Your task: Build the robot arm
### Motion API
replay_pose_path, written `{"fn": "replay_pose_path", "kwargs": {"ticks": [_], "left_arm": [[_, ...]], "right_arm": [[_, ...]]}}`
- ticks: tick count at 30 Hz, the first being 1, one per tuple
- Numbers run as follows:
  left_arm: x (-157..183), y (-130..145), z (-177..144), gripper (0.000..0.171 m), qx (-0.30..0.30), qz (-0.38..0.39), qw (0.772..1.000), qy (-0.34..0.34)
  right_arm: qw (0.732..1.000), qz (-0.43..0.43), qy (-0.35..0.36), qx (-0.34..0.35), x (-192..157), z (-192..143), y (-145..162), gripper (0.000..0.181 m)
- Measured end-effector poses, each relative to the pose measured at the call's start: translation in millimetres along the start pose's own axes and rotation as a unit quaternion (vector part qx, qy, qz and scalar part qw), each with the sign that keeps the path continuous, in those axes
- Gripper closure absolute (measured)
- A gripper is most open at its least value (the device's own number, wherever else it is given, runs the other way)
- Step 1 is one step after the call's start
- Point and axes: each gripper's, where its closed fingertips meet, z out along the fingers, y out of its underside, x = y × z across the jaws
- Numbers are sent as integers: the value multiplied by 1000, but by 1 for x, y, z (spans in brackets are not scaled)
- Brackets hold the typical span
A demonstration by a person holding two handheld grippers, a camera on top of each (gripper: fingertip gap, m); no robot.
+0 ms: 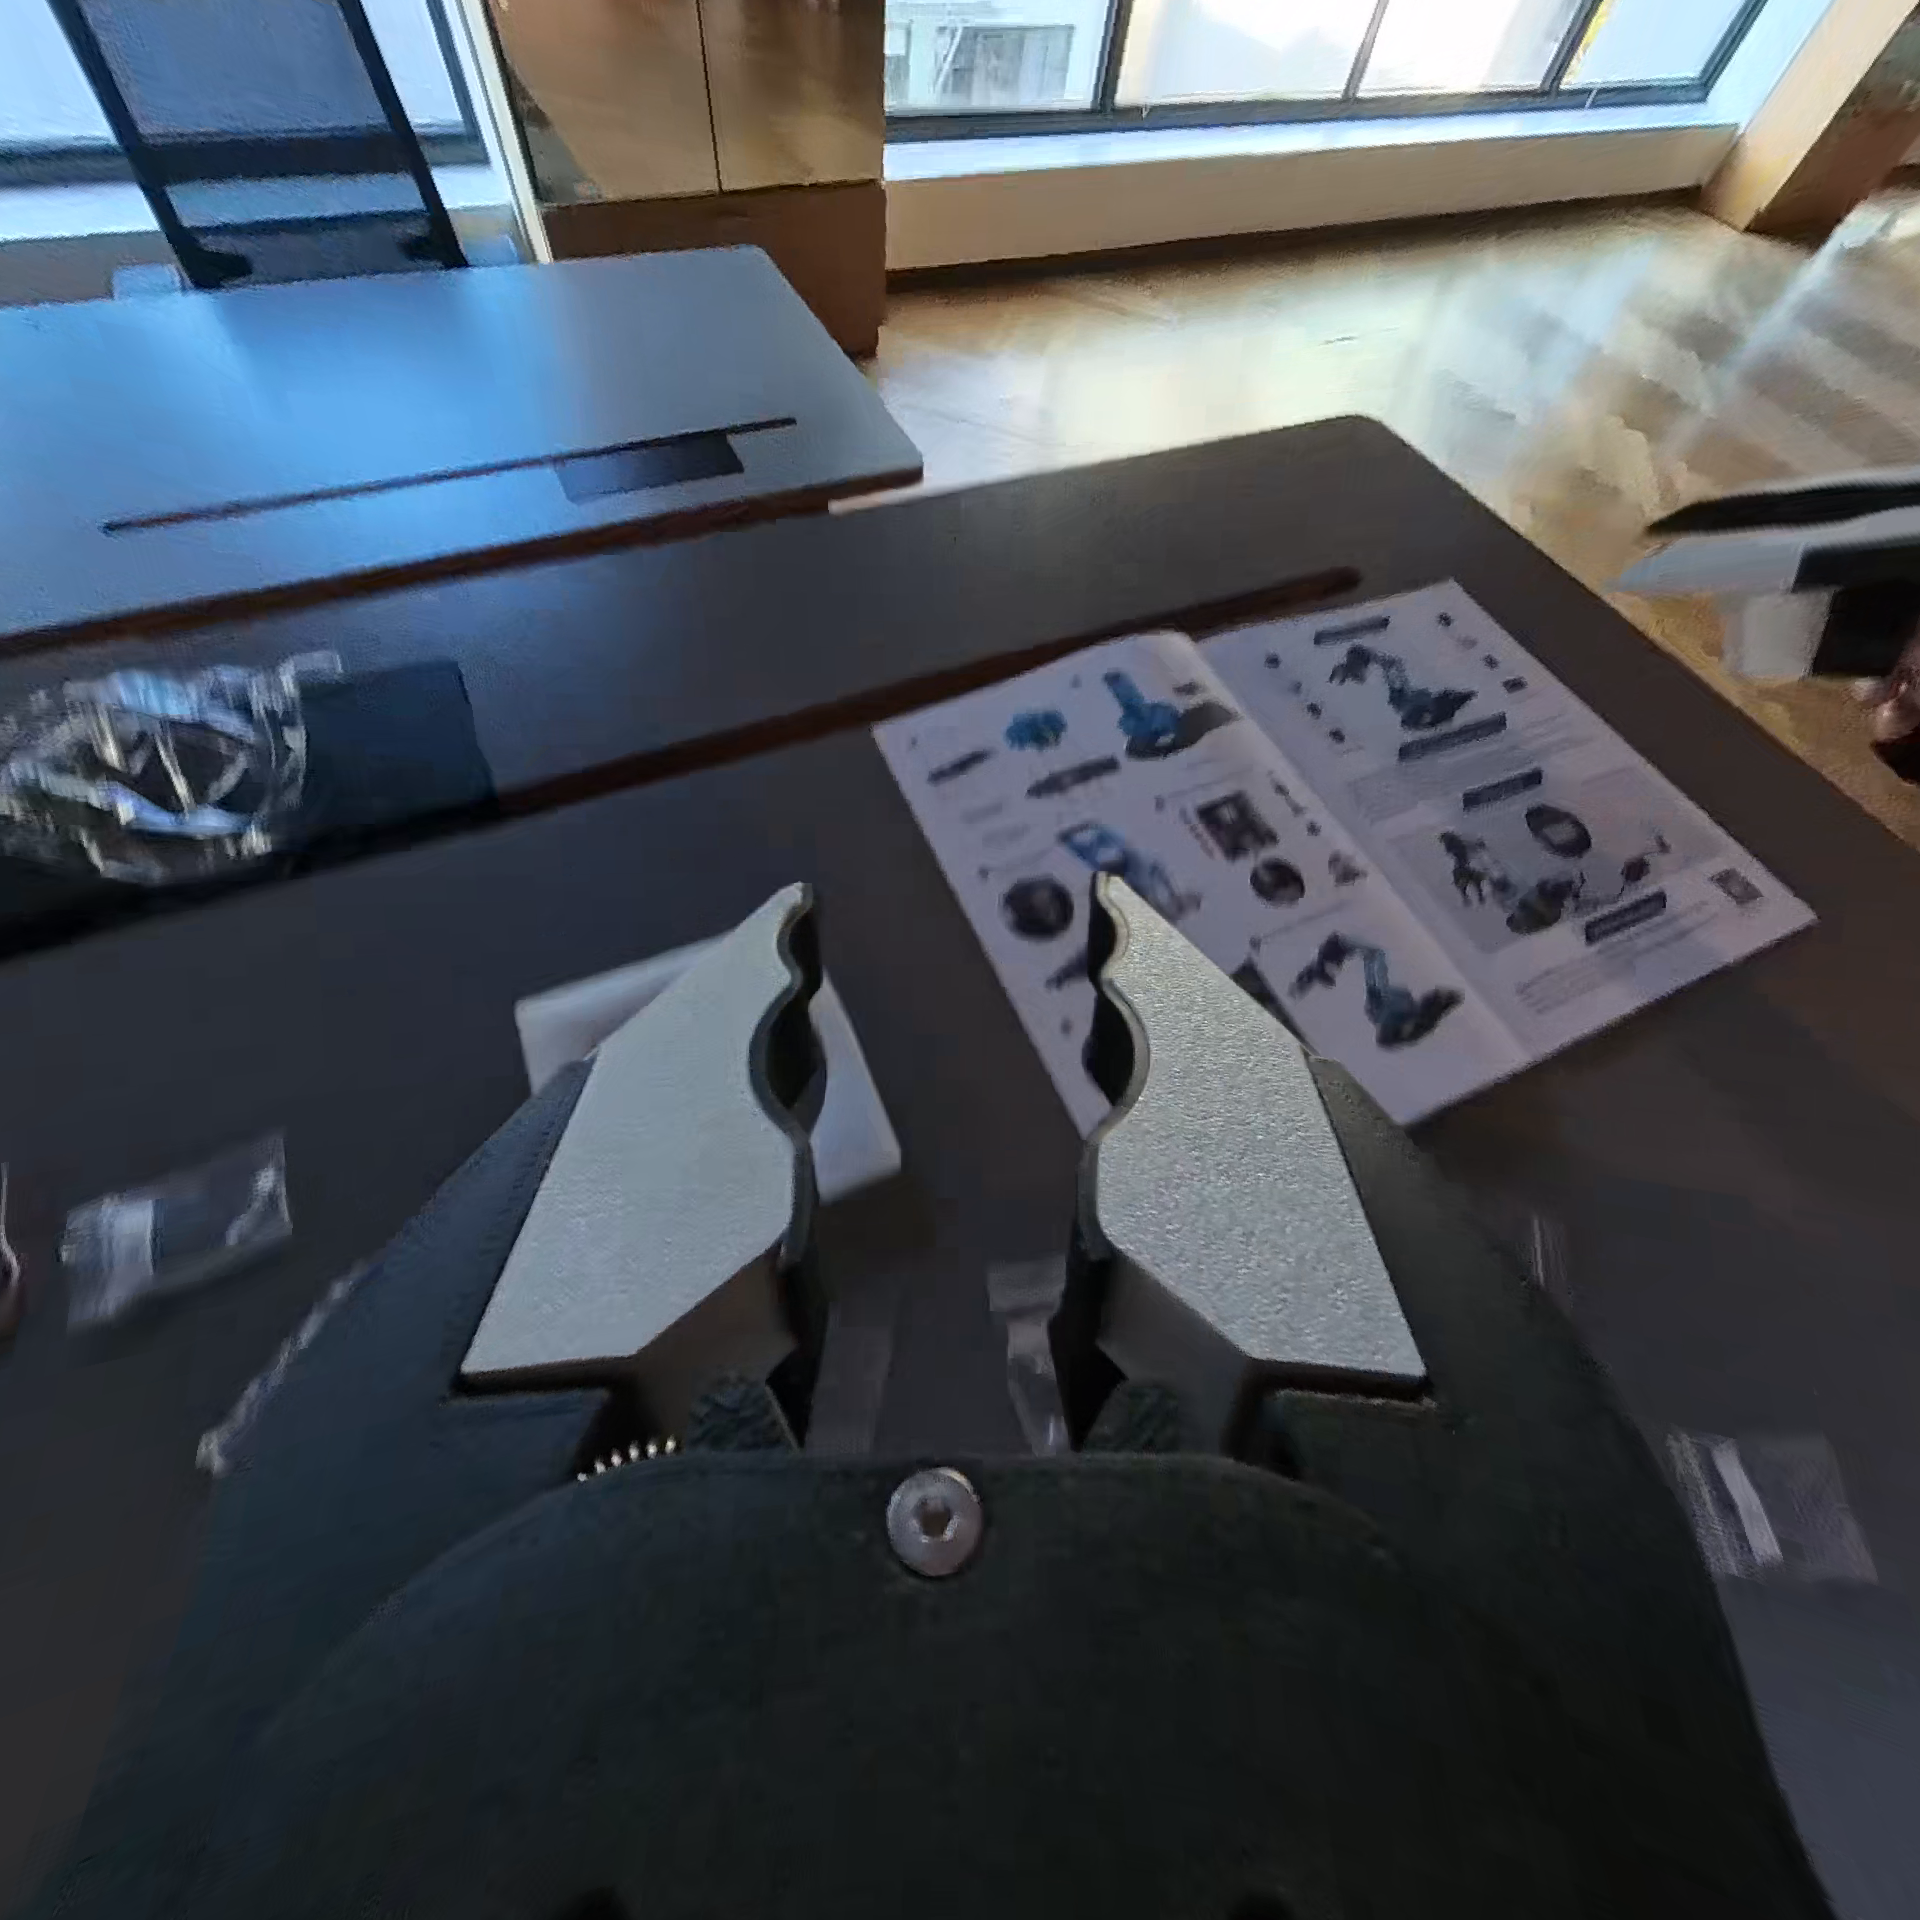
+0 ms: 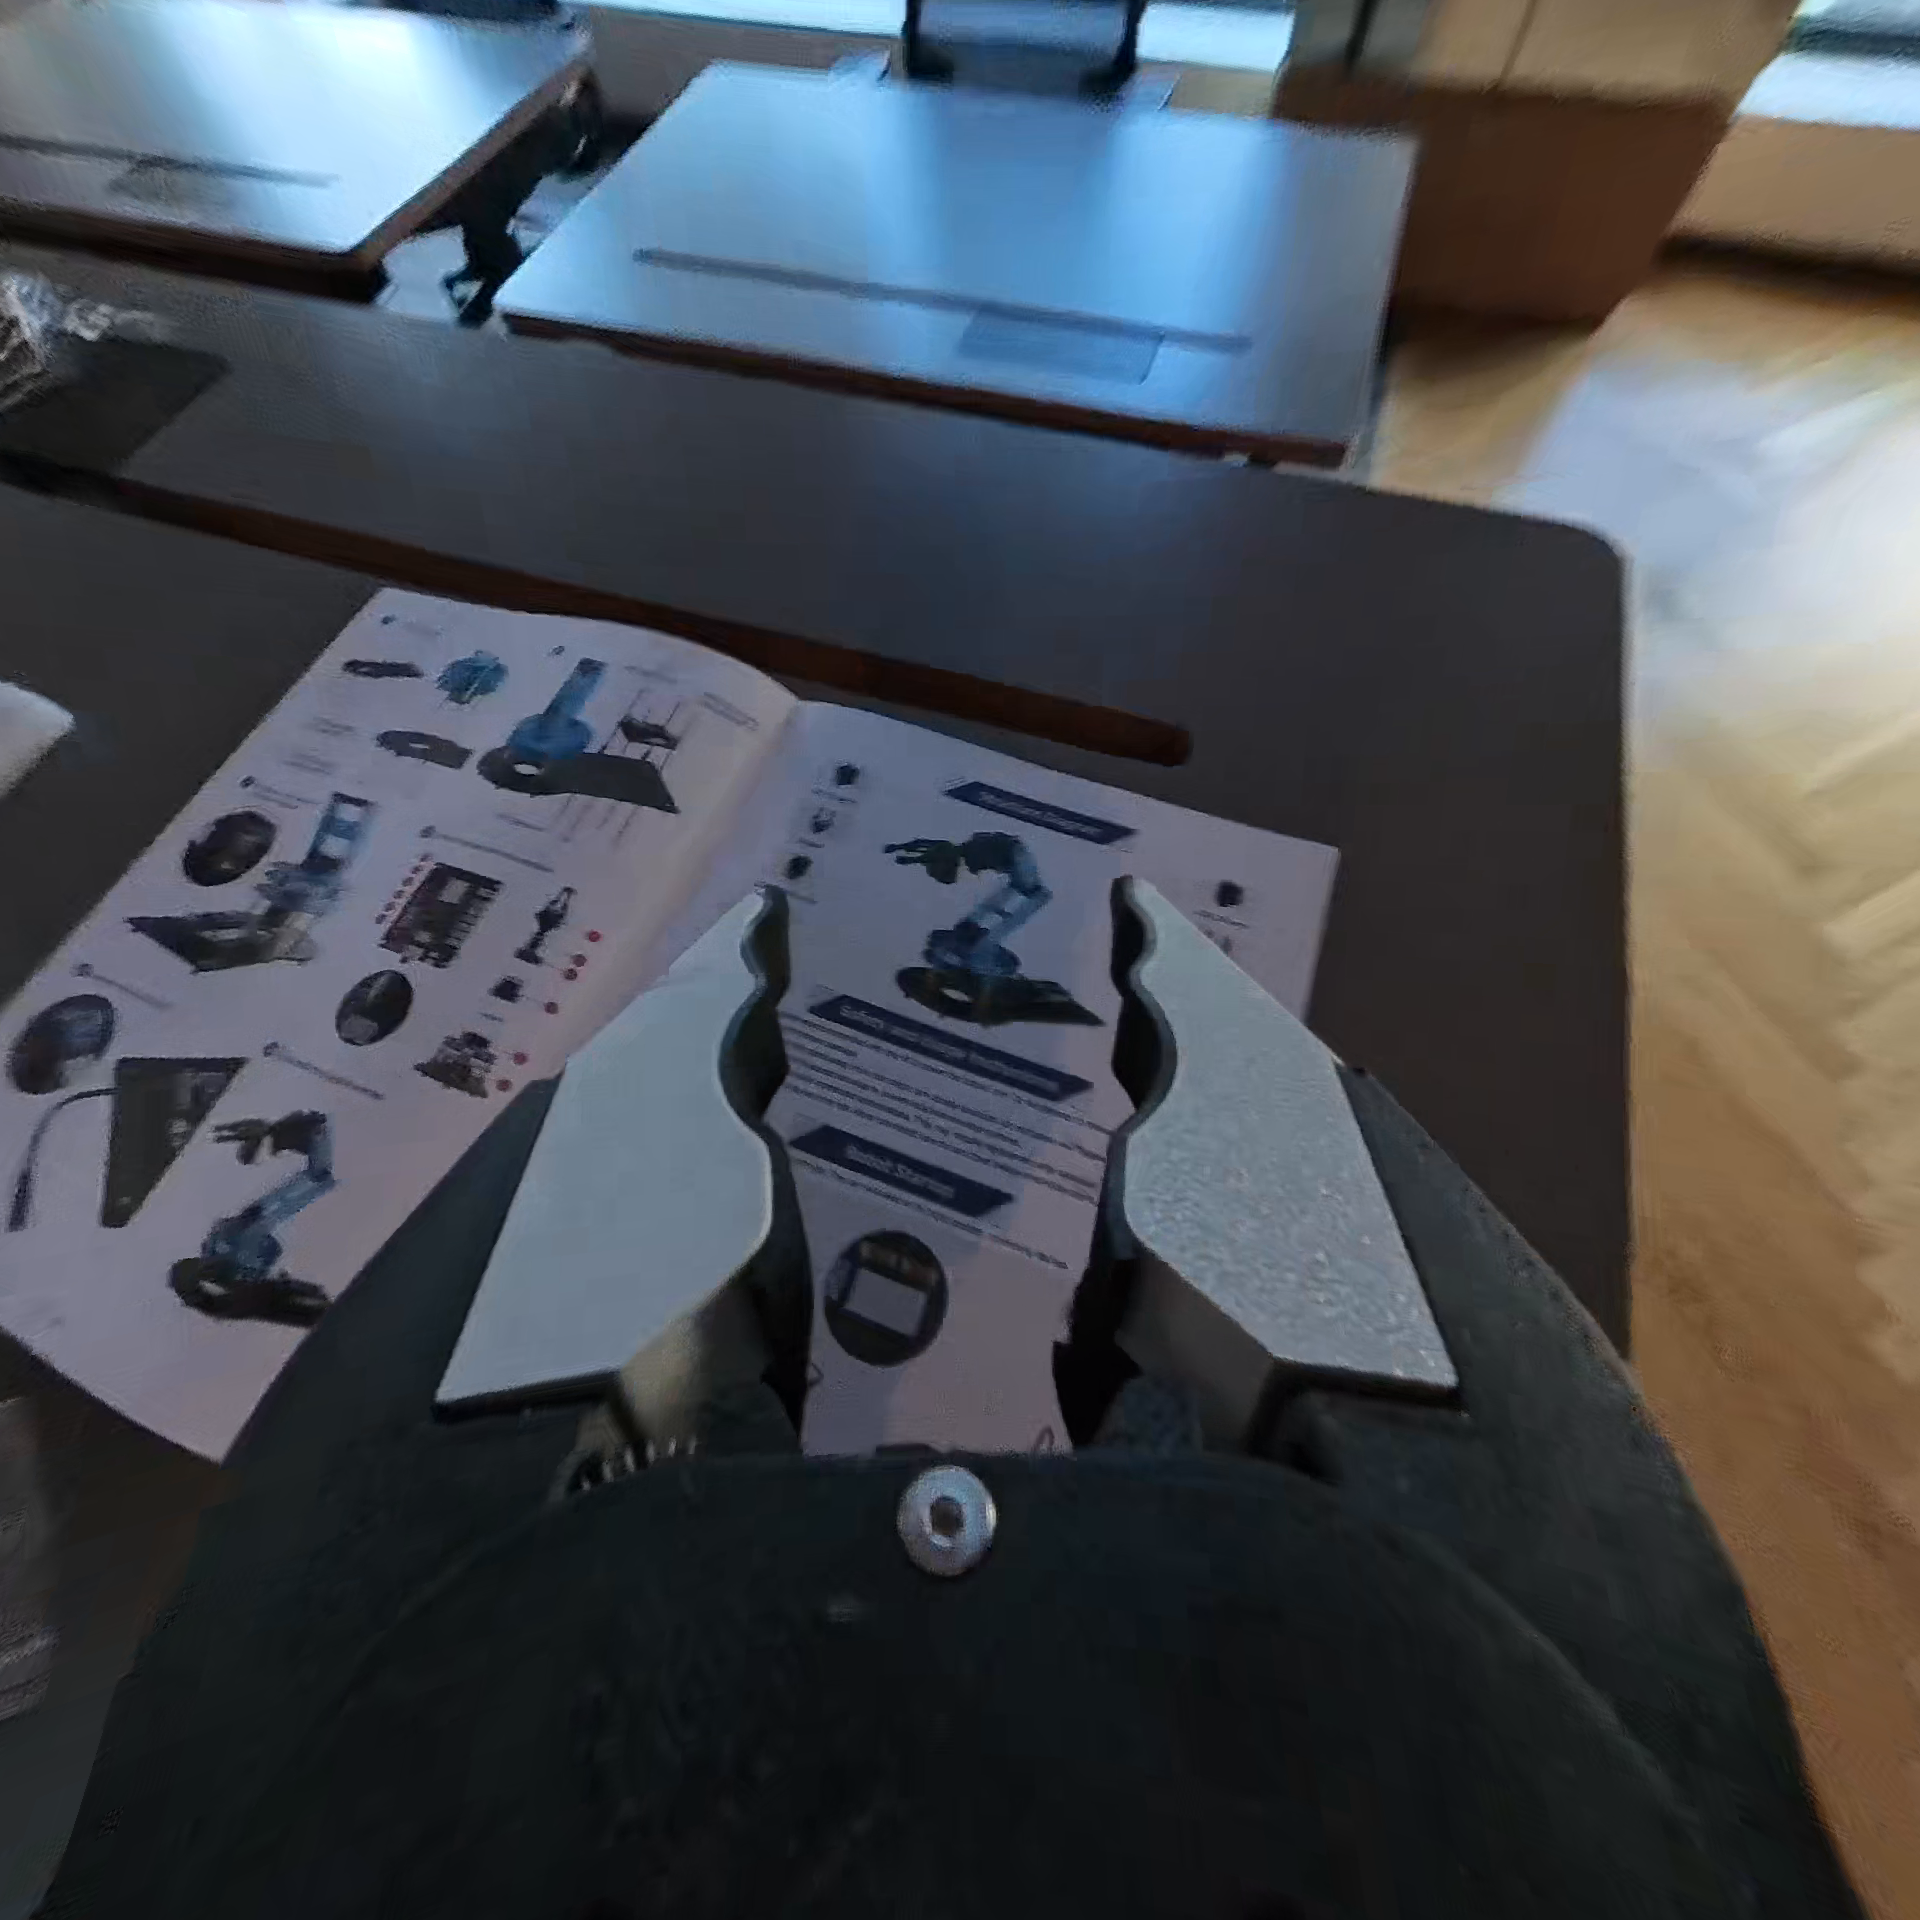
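An open booklet with pictures of blue robot arms lies flat on the dark table. My left gripper is open and empty above the table, with the booklet's left page just right of its tip and a small white box under its left finger. Small clear plastic bags lie around it. My right gripper is open and empty, hovering over the right page of the booklet. It also shows blurred at the right edge of the left wrist view.
A crumpled clear bag on a black pad lies at the far left. A slot runs across the table behind the booklet. Other desks stand beyond. Wooden floor lies past the table's right edge. The gap from one gripper's tips to the other's is roughly 40 centimeters.
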Motion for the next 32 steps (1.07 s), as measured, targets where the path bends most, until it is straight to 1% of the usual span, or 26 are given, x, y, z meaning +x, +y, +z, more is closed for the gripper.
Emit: {"fn": "replay_pose_path", "kwargs": {"ticks": [1, 3, 5, 7, 9, 10, 12, 14, 16, 19, 22, 24, 28, 32], "left_arm": [[4, -15, 10, 123, 6, 8, 1000, -5], [6, -34, 25, 122, 13, 21, 999, -23], [6, -38, 34, 121, 6, 26, 999, -31], [0, -32, 38, 119, -19, 23, 999, -40], [-7, -26, 36, 118, -49, 17, 998, -45], [-10, -25, 36, 118, -51, 8, 997, -49], [-16, -24, 37, 120, -44, -18, 997, -54], [-17, -24, 43, 121, -36, -39, 998, -46], [-19, -23, 49, 121, -32, -55, 997, -38], [-26, -25, 52, 121, -13, -73, 997, -38], [-36, -35, 48, 124, 30, -93, 994, -50], [-43, -38, 45, 125, 45, -100, 992, -58], [-52, -36, 43, 126, 49, -112, 990, -65], [-53, -36, 43, 126, 54, -122, 989, -59]], "right_arm": [[1000, 3, -11, -13, -3, 8, -1, 117], [1000, 10, -26, -9, -6, 24, -2, 117], [998, -3, -58, -12, -14, 36, 4, 117], [999, -25, -40, 3, -5, 47, 10, 117], [998, -32, -30, 42, 0, 57, 11, 119], [997, -26, -25, 72, 1, 59, 9, 122], [990, -7, -39, 138, -7, 61, 6, 133], [985, -11, -19, 173, -6, 61, 9, 138], [986, -20, 0, 167, -3, 60, 11, 137], [985, -9, 41, 168, 14, 55, 15, 141], [982, 17, 53, 178, 25, 50, 16, 143], [983, 25, 58, 173, 28, 50, 18, 143], [983, 19, 63, 169, 27, 51, 19, 143], [984, 6, 65, 165, 25, 52, 20, 141]]}}
